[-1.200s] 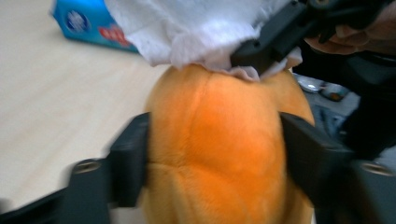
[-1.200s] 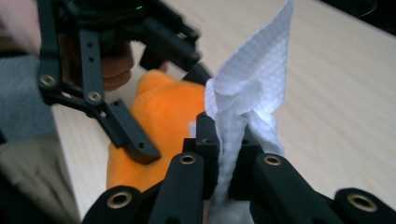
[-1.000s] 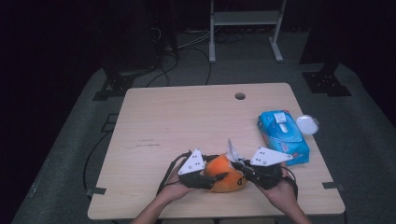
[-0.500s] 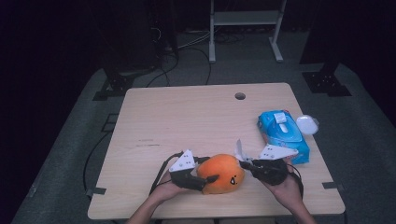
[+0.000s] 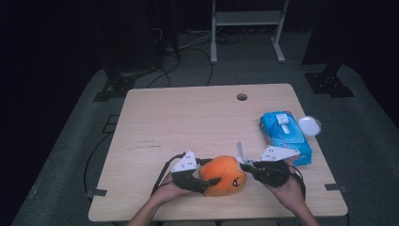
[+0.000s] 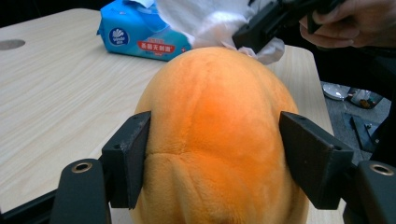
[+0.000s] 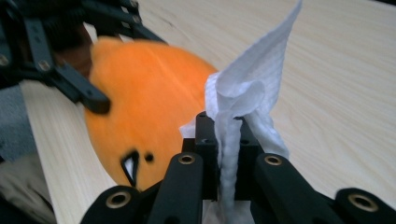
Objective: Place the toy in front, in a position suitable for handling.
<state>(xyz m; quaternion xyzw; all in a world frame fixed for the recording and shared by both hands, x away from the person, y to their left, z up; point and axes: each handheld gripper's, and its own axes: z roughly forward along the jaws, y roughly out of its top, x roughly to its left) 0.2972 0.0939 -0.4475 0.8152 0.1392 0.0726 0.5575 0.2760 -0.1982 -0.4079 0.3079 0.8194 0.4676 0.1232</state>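
An orange plush toy (image 5: 222, 175) with a small face lies near the table's front edge. My left gripper (image 5: 207, 181) is shut on it, one black jaw pressed into each side of the plush (image 6: 219, 135). My right gripper (image 5: 249, 165) sits just right of the toy, shut on a crumpled white tissue (image 5: 240, 153) that stands up from its jaws. In the right gripper view the tissue (image 7: 252, 88) is pinched between the jaws, right beside the plush (image 7: 144, 112). From the left gripper view the tissue (image 6: 210, 18) rests against the toy's far side.
A blue pack of wet wipes (image 5: 286, 136) lies at the table's right edge, with a white round lid (image 5: 309, 125) beside it. A cable hole (image 5: 242, 97) sits near the far edge. Dark floor, stands and cables surround the wooden table (image 5: 188, 122).
The right gripper has drawn the tissue a little to the right, off the top of the plush, leaving more of the toy exposed. The left gripper has kept its hold.
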